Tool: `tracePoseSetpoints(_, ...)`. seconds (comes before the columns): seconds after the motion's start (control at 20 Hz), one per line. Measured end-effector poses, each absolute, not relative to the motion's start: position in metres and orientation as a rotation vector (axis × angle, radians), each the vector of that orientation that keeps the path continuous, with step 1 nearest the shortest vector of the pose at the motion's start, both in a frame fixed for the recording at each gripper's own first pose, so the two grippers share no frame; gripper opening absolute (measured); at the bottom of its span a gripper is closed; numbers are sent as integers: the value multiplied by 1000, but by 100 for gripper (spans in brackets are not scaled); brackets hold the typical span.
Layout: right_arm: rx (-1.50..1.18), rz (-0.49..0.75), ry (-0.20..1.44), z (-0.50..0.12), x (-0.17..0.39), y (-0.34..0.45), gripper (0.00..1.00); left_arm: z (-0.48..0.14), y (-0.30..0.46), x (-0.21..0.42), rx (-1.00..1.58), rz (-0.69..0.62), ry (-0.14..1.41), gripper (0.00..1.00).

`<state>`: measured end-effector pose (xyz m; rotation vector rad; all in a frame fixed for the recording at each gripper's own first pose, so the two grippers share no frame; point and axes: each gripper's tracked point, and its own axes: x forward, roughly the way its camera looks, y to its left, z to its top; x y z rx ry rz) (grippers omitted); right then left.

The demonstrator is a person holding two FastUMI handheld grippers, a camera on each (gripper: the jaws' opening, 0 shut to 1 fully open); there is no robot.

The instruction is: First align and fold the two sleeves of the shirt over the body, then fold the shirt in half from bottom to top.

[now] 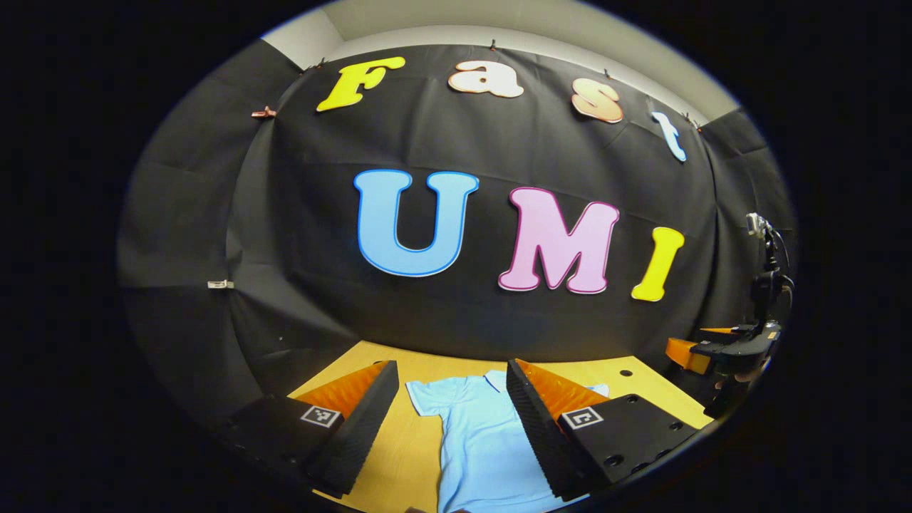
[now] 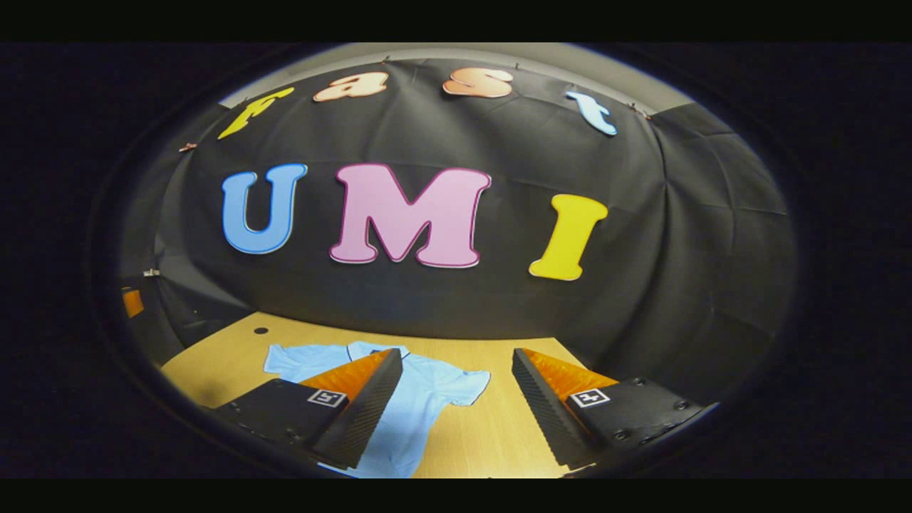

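Shirt (image 1: 477, 434) flat on wooden table (image 1: 399, 456)

Item count: one light blue shirt (image 1: 479, 434) with two short sleeves and one collar, laid flat on one wooden table (image 1: 399, 456); the same shirt (image 2: 420, 395) appears in the right gripper view on the same table (image 2: 491, 427). Two grippers are present: the left gripper (image 1: 450, 420) with two fingers spread apart, and the right gripper (image 2: 456, 410) with two fingers spread apart, each finger carrying one square marker tag. The table top has round holes, of which one (image 2: 261, 330) is visible in the right gripper view
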<state>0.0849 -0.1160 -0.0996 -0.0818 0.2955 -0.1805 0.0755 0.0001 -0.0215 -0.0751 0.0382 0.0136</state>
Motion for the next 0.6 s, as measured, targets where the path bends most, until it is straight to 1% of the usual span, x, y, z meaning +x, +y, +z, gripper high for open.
tracePoseSetpoints(0.15,-84,-182,395,-137,122,-134,98,-31,19,85,-61,86,66,97)
tracePoseSetpoints(0.3,-59,-151,525,-188,147,-144,97,-37,40,93,-65,159,93,97)
tracePoseSetpoints(0.6,-21,-158,756,-290,187,-173,97,-46,77,103,-31,284,142,97)
